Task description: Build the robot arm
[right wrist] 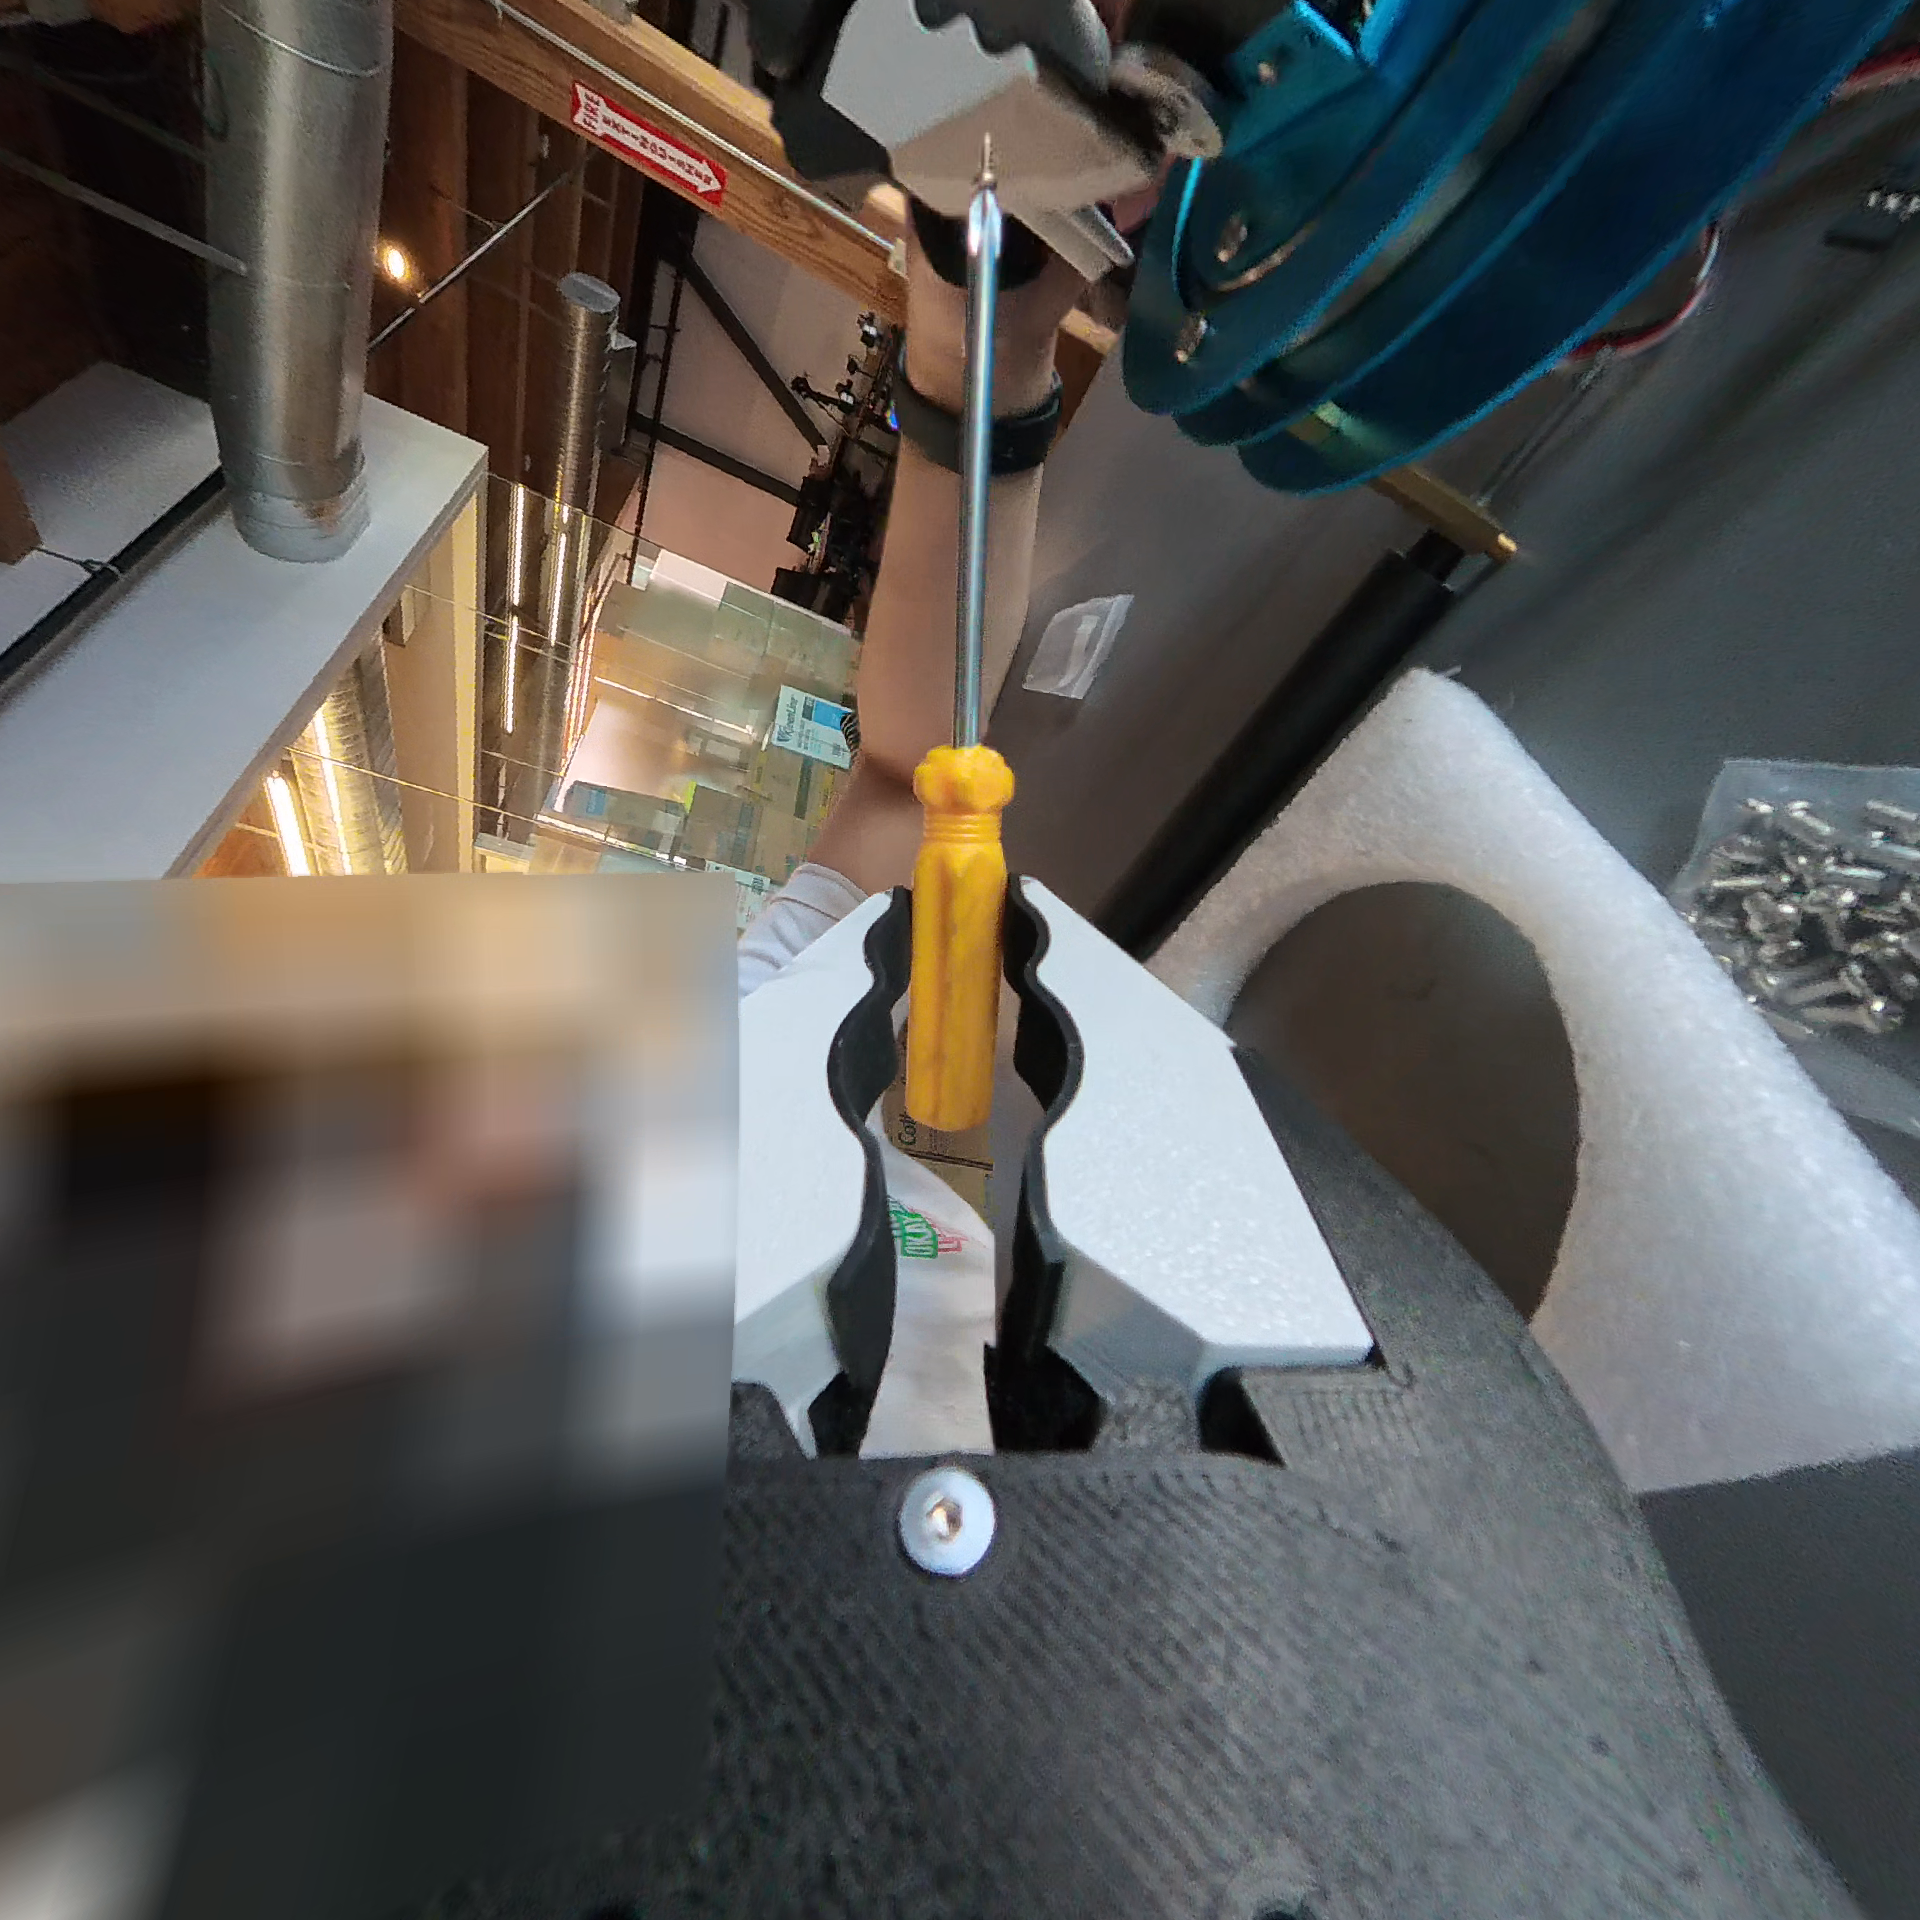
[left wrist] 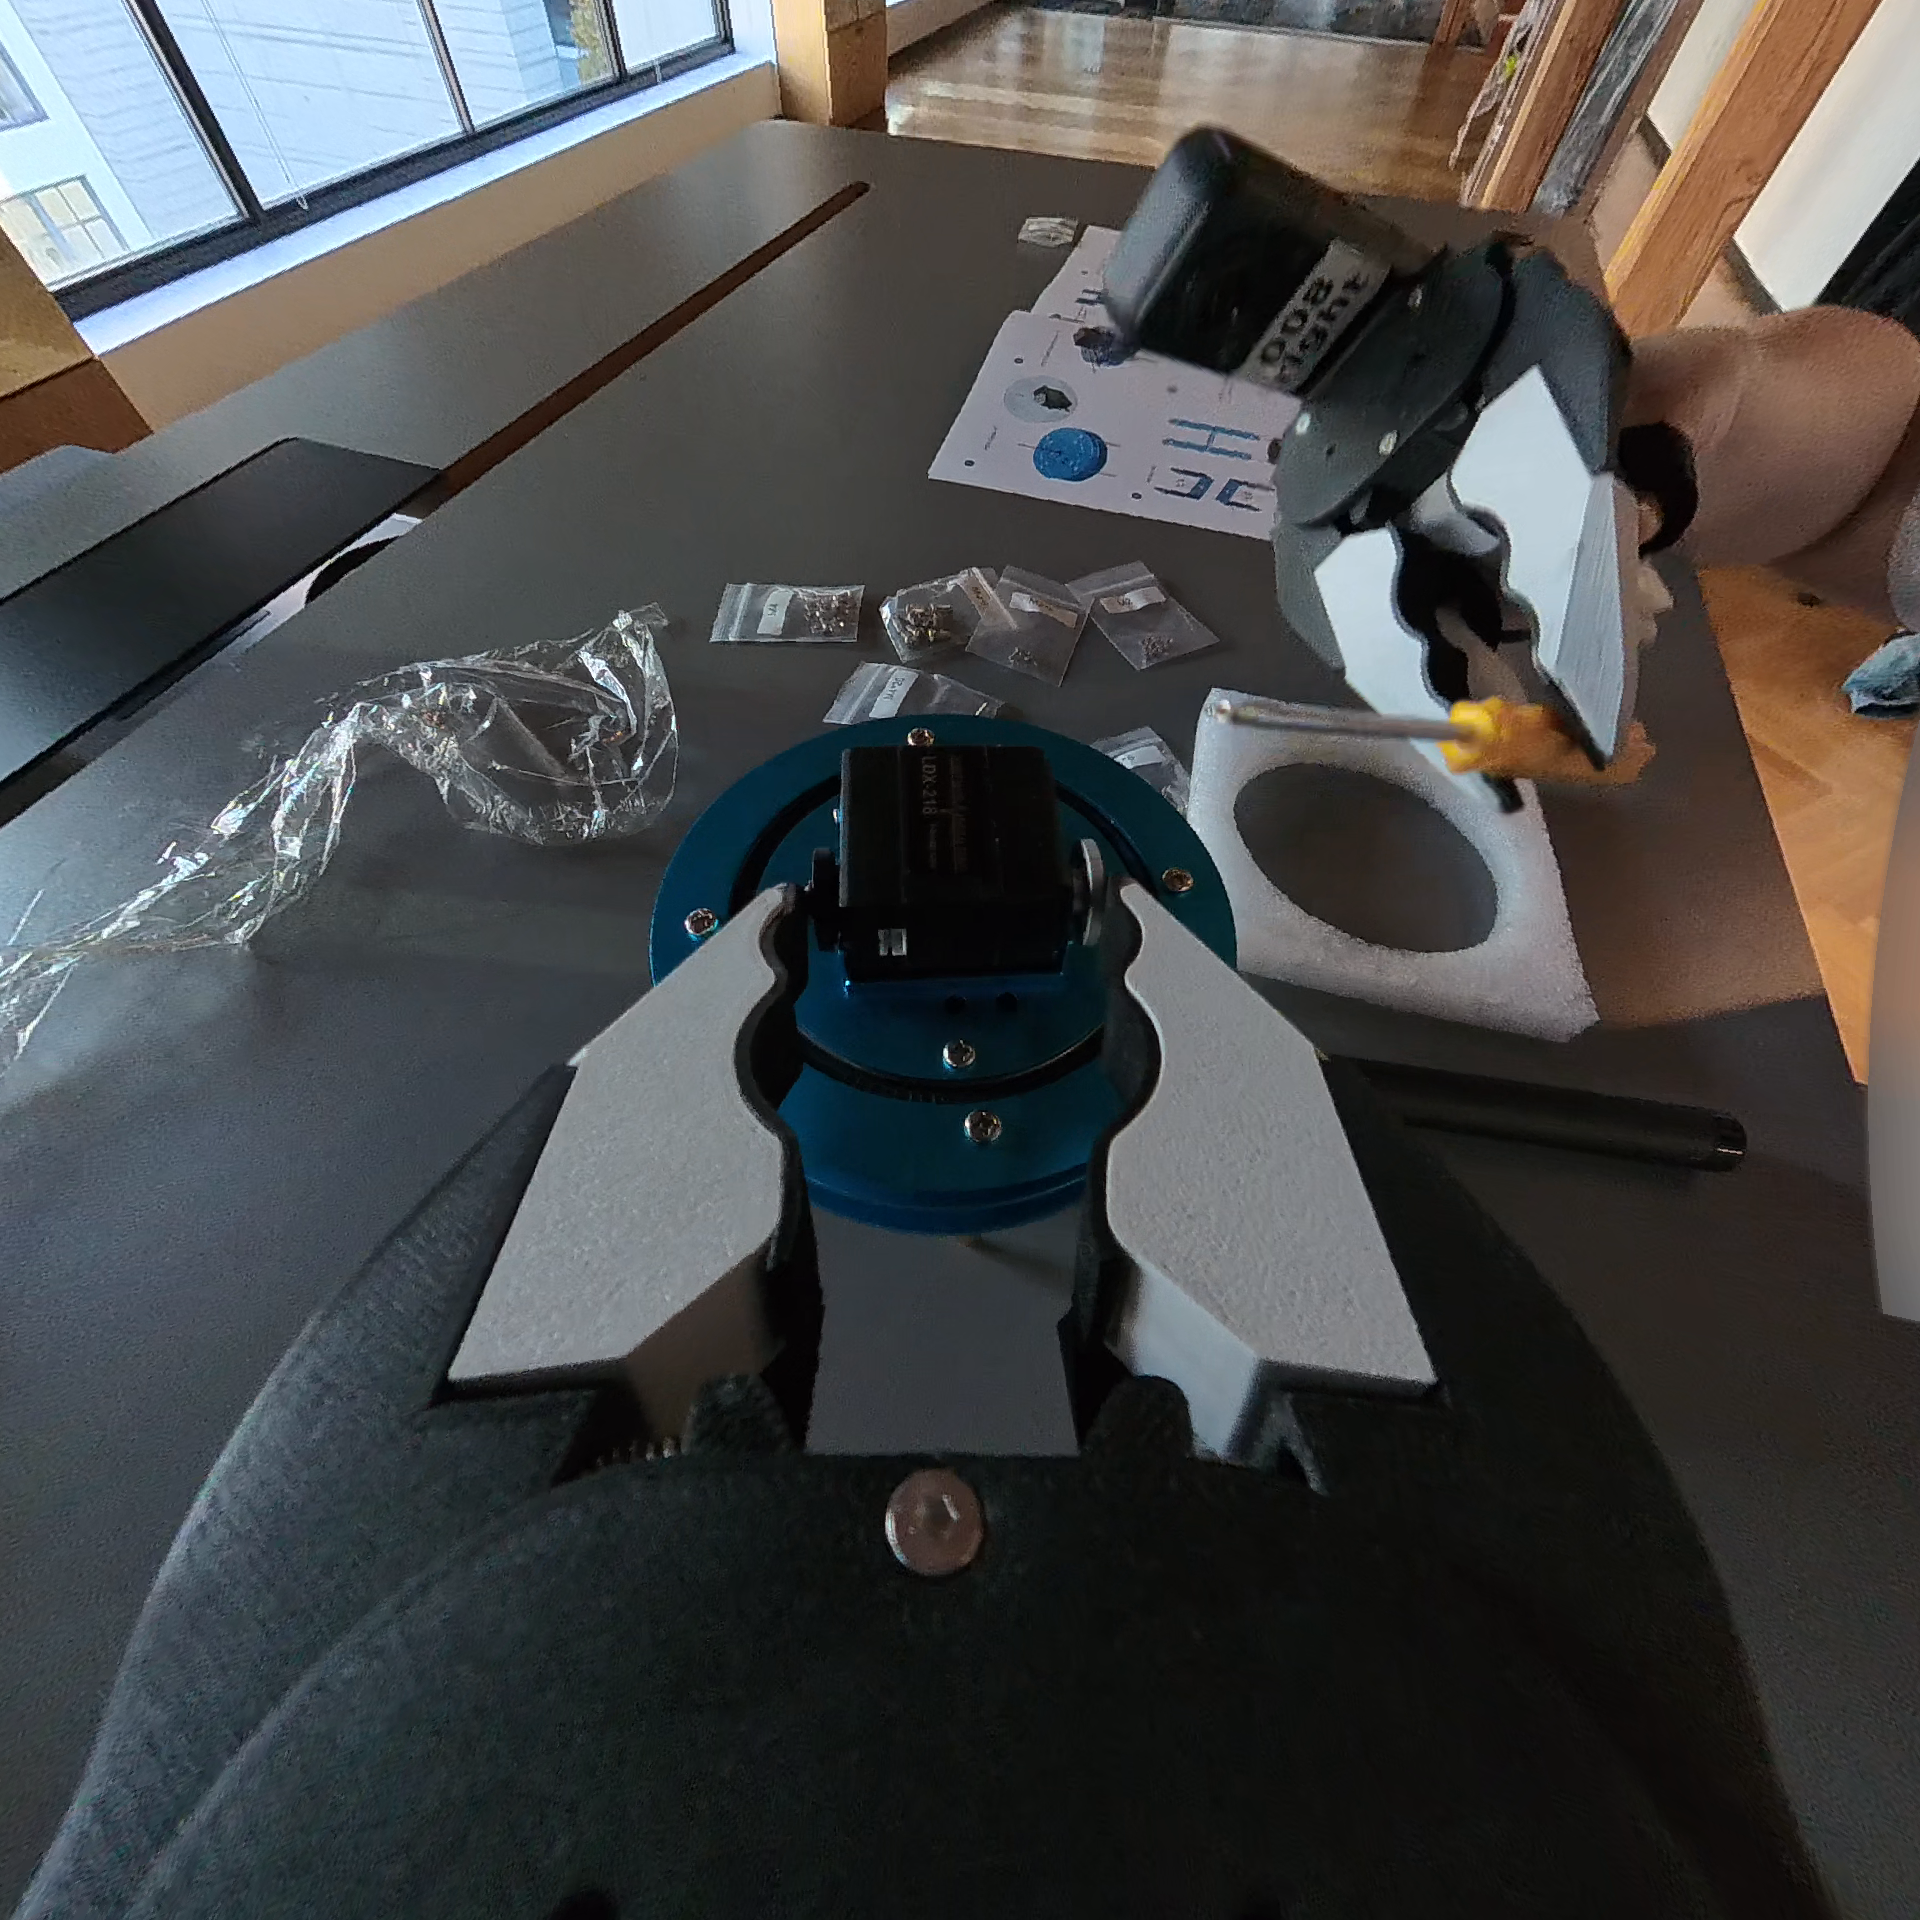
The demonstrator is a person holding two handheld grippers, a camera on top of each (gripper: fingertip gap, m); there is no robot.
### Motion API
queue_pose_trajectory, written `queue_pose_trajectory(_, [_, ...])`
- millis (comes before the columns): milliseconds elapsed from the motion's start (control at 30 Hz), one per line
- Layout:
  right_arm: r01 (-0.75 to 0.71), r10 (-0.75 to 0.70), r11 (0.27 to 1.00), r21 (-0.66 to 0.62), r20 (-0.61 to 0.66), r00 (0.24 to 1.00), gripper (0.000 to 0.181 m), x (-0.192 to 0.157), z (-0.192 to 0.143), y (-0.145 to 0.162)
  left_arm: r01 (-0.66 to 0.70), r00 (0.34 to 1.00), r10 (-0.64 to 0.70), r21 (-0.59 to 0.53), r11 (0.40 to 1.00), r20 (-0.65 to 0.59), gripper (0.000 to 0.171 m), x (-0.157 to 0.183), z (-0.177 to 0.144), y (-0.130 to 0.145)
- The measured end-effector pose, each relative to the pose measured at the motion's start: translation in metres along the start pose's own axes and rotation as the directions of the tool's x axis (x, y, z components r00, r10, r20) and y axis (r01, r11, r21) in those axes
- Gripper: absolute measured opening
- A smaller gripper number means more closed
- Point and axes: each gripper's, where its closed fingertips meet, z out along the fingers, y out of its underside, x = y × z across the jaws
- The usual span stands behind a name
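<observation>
My left gripper [left wrist: 951,902] is shut on a black servo [left wrist: 940,852] that stands in a blue bracket on a round blue base [left wrist: 935,1153] on the dark table. Its fingers press on the servo's two sides. My right gripper [right wrist: 958,899] is shut on the yellow handle of a screwdriver [right wrist: 951,987]. The shaft points forward and its tip lies near the left gripper's finger [right wrist: 966,114] and the blue base [right wrist: 1455,260]. In the left wrist view the right gripper [left wrist: 1527,748] hovers right of the base, with the screwdriver [left wrist: 1351,720] level above the foam.
A white foam frame with a round hole [left wrist: 1382,862] lies right of the base. Small bags of screws [left wrist: 935,623], crumpled clear wrap [left wrist: 468,748] and printed paper sheets [left wrist: 1091,436] lie beyond it. A black rod [left wrist: 1558,1132] lies near the table's right edge.
</observation>
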Motion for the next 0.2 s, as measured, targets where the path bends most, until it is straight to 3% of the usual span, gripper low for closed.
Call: queue_pose_trajectory(200, [0.05,-0.049,0.999,0.011,-0.038,0.998,0.016,-0.001,-0.01,-0.017,-0.059,0.996,0.061,-0.036,0.998,0.058,0.056,-0.001,0.003,0.0])
